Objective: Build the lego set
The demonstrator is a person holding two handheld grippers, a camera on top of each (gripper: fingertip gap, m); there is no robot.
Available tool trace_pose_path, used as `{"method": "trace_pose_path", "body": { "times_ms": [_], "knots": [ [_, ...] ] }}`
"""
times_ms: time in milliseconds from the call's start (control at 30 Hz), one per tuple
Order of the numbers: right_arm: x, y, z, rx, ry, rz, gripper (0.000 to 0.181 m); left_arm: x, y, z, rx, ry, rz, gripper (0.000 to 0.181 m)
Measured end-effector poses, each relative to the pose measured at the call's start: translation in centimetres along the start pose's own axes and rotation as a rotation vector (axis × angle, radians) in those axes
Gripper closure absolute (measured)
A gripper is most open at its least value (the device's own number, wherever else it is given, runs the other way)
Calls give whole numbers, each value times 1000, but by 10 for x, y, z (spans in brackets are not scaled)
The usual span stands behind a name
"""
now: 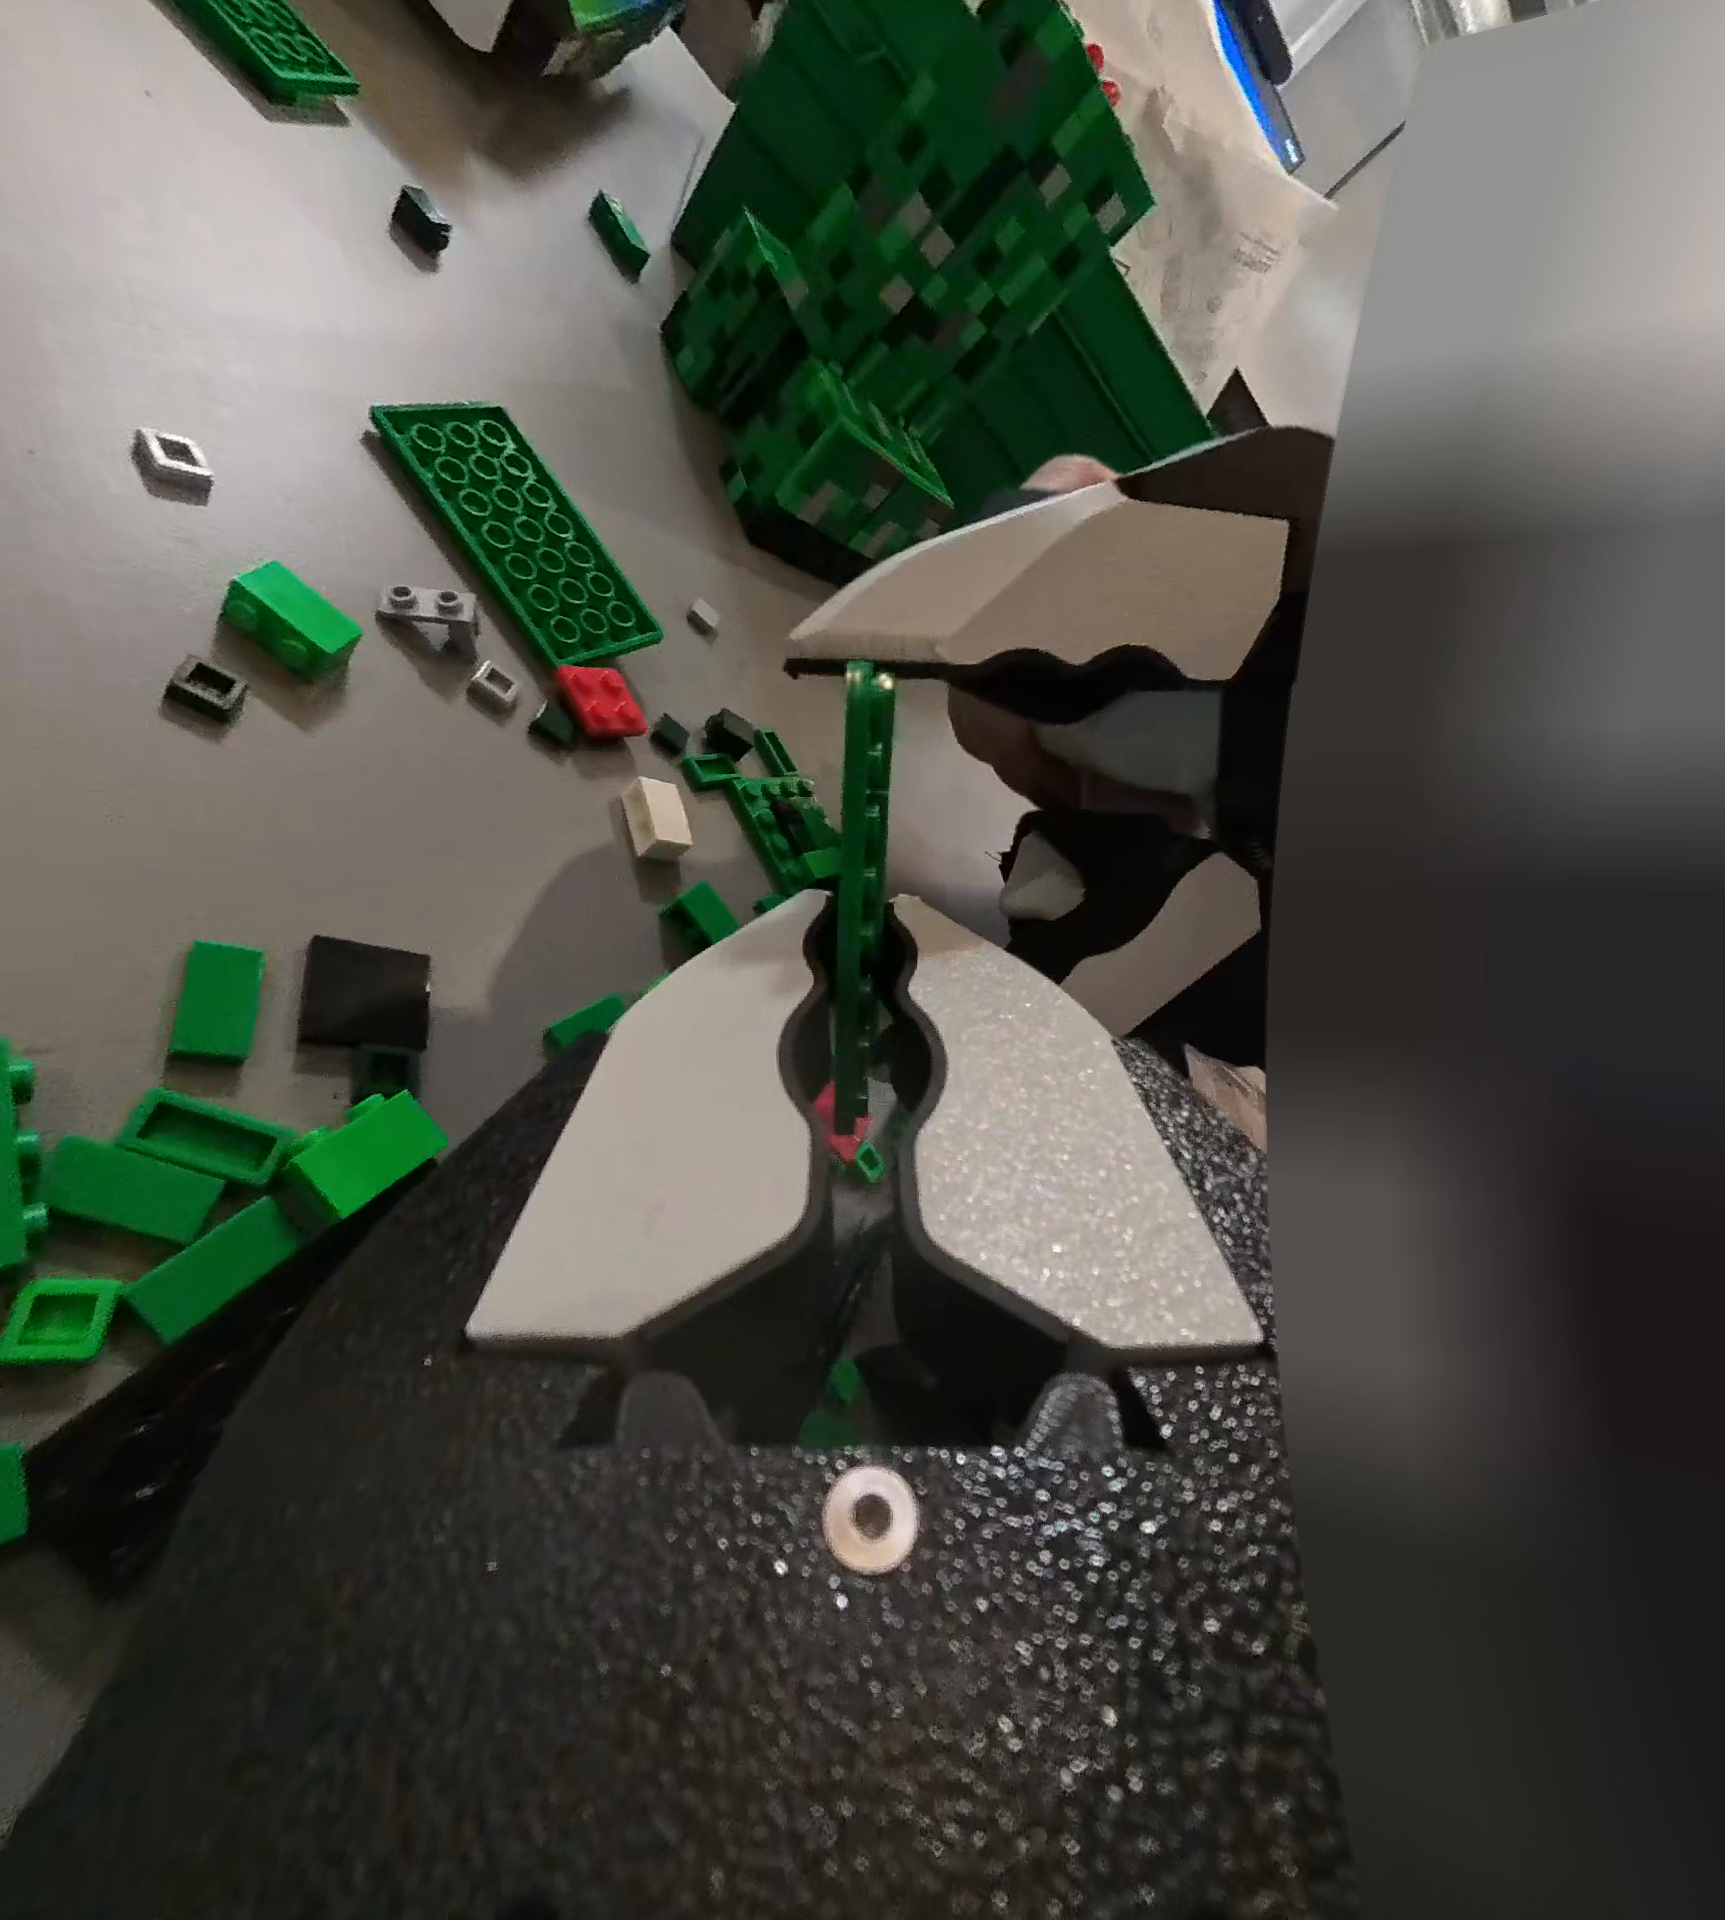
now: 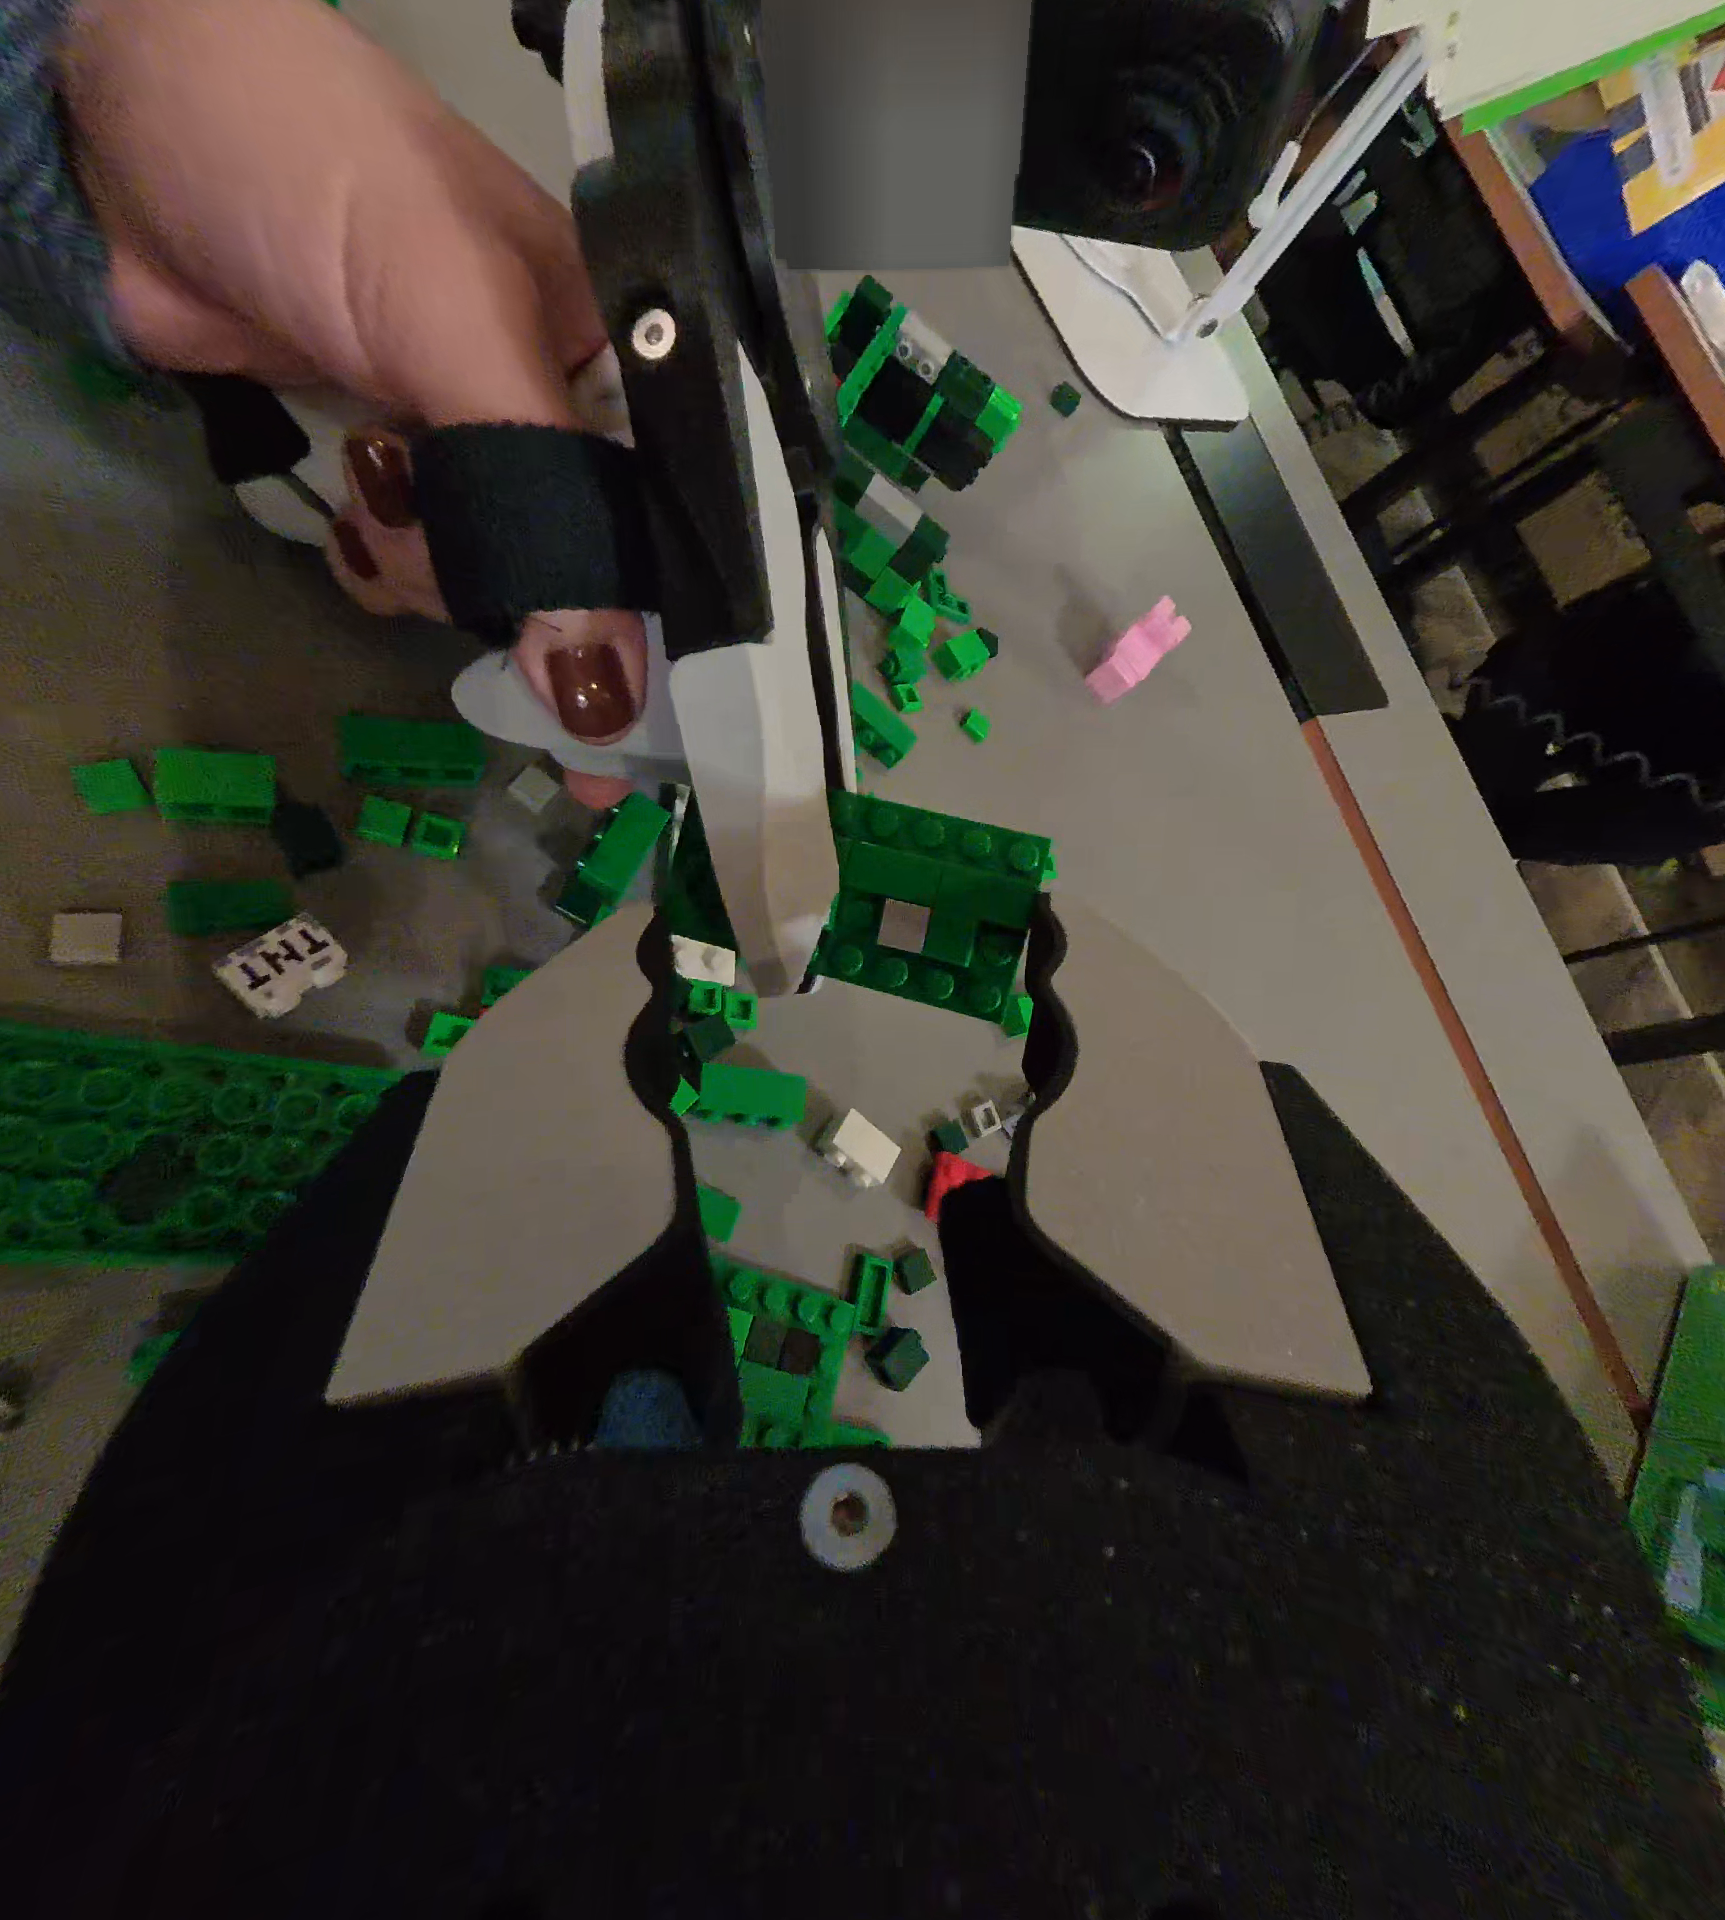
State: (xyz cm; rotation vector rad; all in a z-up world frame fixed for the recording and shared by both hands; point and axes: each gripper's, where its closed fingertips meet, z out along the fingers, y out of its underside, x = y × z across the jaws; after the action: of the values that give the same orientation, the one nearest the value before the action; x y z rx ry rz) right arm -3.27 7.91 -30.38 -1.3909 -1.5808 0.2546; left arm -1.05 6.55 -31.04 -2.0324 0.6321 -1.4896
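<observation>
Green plate assembly edge-on in left claw clamped on it, right claw apart, studs visible only from right wrist.

Loose bricks are scattered all over the table. The studded plate lies left of the big build.

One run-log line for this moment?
left tongs: shut on green plate, edge-on | right tongs: open, at plate's far end | loose bricks on table

Your right gripper has bare table on its right. Loose bricks and the left gripper block the left.
</observation>
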Motion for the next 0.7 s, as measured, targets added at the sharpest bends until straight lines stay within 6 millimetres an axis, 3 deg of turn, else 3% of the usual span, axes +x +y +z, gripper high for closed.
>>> {"method": "trace_pose_path", "body": {
  "times_ms": [133, 300, 333, 367, 400, 467, 567, 700],
  "knots": [
    [2, 0, 3, -13, 46, -27, 117, -3, -2, -2, 17, -4, -25, 175],
    [1, -4, -6, 43, -17, -3, 118, 7, -1, -1, 11, 59, -2, 169],
    [1, -4, -9, 61, -39, 3, 126, 9, -2, 0, 12, 80, -4, 165],
    [-5, -6, -13, 93, -98, 11, 156, 10, -6, -1, 36, 96, -13, 162],
    [-9, -11, -16, 137, -133, 33, 167, 14, -7, -3, 42, 138, -4, 161],
    [-11, -11, -17, 139, -149, 34, 163, 17, -4, -5, 14, 162, 11, 169],
    [-11, 7, -11, 49, -163, 46, 150, 2, 2, -7, -49, 47, 76, 171],
    [-18, 26, -1, -30, -224, 101, 144, -7, -7, -17, -19, -24, 118, 175]
  ]
}}
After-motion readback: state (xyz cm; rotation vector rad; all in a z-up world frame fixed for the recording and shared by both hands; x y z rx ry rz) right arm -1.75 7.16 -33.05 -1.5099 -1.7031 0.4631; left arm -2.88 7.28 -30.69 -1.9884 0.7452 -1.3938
